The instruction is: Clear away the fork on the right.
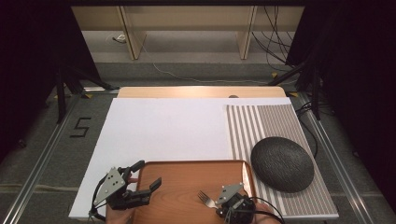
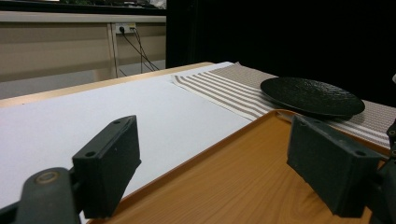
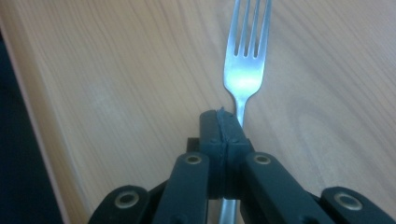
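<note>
We have the fork pinched in the right gripper, whose jaws are pressed together on the neck of the handle just behind the head, with the tines pointing out over the wooden tray near its front right corner. The fork looks like polished steel: stiff, light, and slick, so we judge a narrow pinch on the thin handle could let it swivel or slide if we tilt it; holding close to the head, as we do here, keeps the tines steady, though the long end of the handle runs back beneath the jaws where we cannot see it. It will not bend or break, but it could scratch or clatter on the black plate, which sits on the striped placemat toward the right edge of the surface, just beside the tray's right rim. Our left gripper hovers at the tray's left edge with its jaws spread wide and nothing between them. We read no brand or label on fork, plate or tray; the only writing is a taped figure "5" on the floor left of the surface.
</note>
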The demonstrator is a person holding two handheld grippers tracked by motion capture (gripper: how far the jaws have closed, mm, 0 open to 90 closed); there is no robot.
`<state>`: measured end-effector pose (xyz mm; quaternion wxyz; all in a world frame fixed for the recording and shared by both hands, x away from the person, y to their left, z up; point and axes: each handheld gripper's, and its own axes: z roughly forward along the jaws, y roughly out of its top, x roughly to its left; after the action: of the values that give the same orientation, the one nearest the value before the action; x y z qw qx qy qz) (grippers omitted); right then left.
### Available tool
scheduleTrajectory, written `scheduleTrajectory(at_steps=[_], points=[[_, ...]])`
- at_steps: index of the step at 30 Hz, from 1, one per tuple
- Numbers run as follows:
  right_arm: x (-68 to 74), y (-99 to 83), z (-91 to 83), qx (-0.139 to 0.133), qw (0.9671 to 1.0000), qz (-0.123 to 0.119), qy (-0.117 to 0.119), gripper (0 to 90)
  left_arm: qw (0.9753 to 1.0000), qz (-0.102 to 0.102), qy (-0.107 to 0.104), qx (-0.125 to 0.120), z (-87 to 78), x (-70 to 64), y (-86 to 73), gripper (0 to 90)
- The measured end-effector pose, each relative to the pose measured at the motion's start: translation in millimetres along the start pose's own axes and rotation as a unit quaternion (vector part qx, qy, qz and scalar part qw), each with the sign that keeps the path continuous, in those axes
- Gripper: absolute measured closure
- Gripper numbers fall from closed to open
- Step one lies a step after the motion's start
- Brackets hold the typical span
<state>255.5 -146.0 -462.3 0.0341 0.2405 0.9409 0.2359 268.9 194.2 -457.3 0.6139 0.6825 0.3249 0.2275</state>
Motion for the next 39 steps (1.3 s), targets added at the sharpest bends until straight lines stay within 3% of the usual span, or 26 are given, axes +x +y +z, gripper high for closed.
scheduleTrajectory(at_steps=[8,39], points=[[1.2,0.5,2.5,0.009,0.9999,-0.006,-0.011,90.0,1.0,0.0,0.0,0.0,0.0,0.1,-0.1,17.0],[-24.8,-16.6,-9.9,0.014,0.9976,0.027,-0.062,90.0,1.0,-0.002,0.0,-0.001,-0.2,-0.2,0.0,17.0]])
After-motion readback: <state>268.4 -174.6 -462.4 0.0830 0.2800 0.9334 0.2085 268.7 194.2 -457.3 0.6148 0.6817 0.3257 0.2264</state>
